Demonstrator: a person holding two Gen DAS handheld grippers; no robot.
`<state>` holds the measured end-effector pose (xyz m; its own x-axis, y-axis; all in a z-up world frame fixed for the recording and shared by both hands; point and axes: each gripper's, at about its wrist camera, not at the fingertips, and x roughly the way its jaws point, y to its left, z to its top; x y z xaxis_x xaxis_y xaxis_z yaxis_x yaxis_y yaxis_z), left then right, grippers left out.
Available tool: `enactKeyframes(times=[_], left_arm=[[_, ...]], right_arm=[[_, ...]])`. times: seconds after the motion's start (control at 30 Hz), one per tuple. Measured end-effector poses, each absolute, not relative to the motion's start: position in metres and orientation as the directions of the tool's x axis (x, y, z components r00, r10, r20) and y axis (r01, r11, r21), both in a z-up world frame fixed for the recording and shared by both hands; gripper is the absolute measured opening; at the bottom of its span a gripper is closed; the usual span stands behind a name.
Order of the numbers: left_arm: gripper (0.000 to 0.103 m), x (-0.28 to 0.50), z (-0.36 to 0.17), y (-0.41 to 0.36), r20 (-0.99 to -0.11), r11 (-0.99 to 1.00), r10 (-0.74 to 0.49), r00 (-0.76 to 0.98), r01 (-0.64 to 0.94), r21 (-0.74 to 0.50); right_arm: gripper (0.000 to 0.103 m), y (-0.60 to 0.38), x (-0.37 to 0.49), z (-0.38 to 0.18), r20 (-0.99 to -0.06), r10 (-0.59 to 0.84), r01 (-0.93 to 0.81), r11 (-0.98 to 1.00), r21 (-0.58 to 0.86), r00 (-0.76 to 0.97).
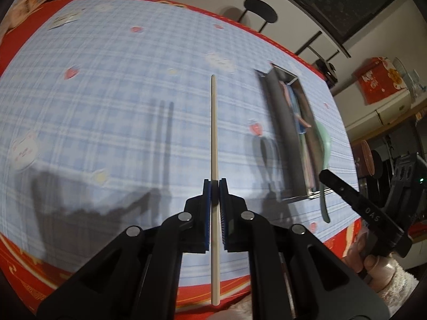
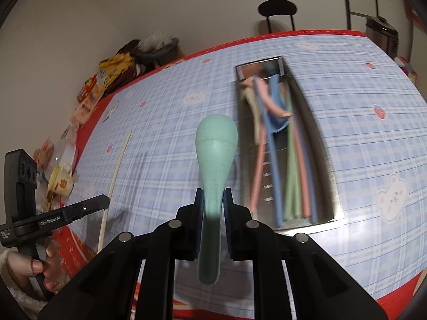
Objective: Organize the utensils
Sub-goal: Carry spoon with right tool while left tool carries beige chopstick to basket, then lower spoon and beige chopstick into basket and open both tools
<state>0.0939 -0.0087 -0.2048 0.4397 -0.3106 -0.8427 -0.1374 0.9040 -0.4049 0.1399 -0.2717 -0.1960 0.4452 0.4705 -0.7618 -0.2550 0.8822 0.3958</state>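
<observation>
My left gripper is shut on a cream chopstick, which points away over the blue checked tablecloth. My right gripper is shut on the handle of a mint green spoon, bowl forward, above the cloth just left of a steel tray. Several coloured chopsticks and a blue spoon lie in that tray. In the left wrist view the tray sits to the right, with the green spoon and the right gripper beside it. The cream chopstick shows left in the right wrist view.
Snack packets and bags crowd the table's far left corner, with a small printed cup nearby. A black chair stands behind the table. A hand in a fluffy sleeve holds the right gripper's handle. The cloth's red border marks the near edge.
</observation>
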Motion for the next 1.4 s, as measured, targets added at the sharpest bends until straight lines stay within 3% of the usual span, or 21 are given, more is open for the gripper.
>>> enactKeyframes(times=[0.6,1.4], left_arm=[[0.01,0.2,-0.2,-0.134,-0.781,0.853,-0.453,0.429,-0.047,-0.52],[0.01,0.239,-0.25,-0.163,-0.817,0.833,-0.447,0.365,-0.164,-0.529]], right_arm=[[0.015,-0.336,0.202,-0.183,-0.758,0.428,-0.243,0.904,0.353,0.492],[0.015,-0.306,0.267,-0.2,-0.813,0.409,-0.361,0.894,0.266,0.414]])
